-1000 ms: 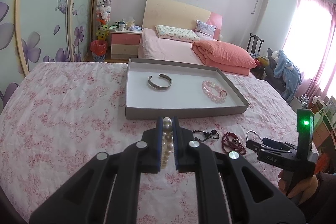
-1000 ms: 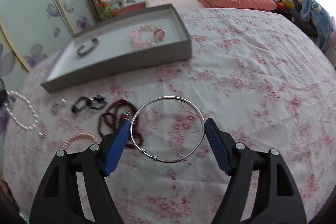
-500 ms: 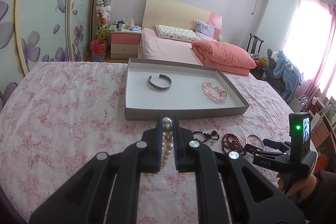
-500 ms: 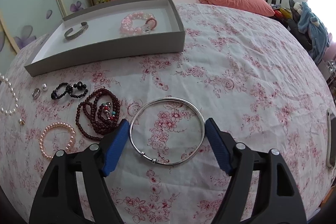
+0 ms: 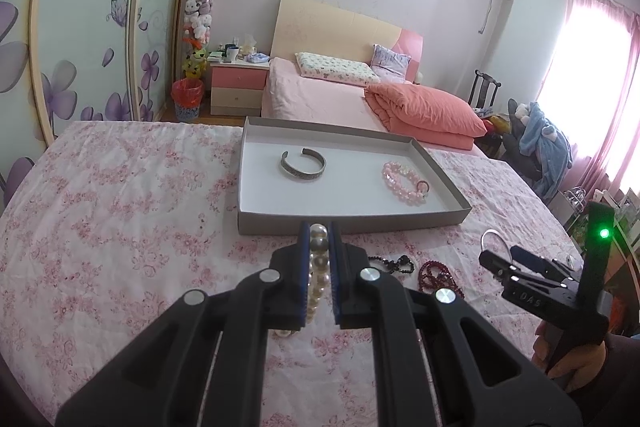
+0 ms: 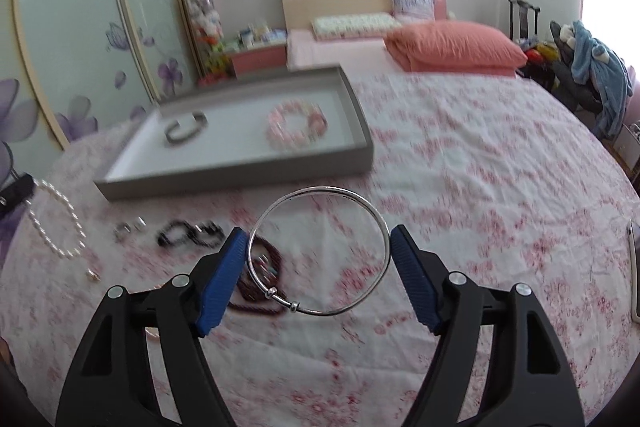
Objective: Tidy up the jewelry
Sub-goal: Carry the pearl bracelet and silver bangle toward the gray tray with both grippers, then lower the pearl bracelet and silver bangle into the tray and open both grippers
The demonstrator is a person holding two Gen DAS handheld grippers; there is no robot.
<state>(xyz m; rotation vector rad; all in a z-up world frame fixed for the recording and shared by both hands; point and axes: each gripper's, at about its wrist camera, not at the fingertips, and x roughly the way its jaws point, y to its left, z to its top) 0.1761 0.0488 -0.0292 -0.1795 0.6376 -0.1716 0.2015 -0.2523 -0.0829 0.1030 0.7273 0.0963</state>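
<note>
My left gripper (image 5: 319,227) is shut on a white pearl necklace (image 5: 318,267), which hangs down to the floral cloth and shows as a strand (image 6: 60,227) in the right wrist view. My right gripper (image 6: 318,233) is shut on a thin silver bangle (image 6: 320,251), both blue pads touching its rim, held above the cloth. The grey tray (image 5: 348,219) lies beyond, holding a silver cuff (image 5: 303,166) and a pink bead bracelet (image 5: 405,183). On the cloth in front of the tray lie a black bead bracelet (image 6: 190,233), dark red beads (image 6: 256,291) and small rings (image 6: 128,227).
The floral cloth (image 6: 480,187) stretches wide to the right of the tray. A flat device (image 6: 634,267) lies at its right edge. A person's hand (image 5: 568,355) holds the right gripper. A bed with an orange quilt (image 5: 424,109) stands behind.
My right gripper has risen with the silver bangle, lifting it off the cloth, and now looks more towards the tray. The left gripper and its pearls have not moved.
</note>
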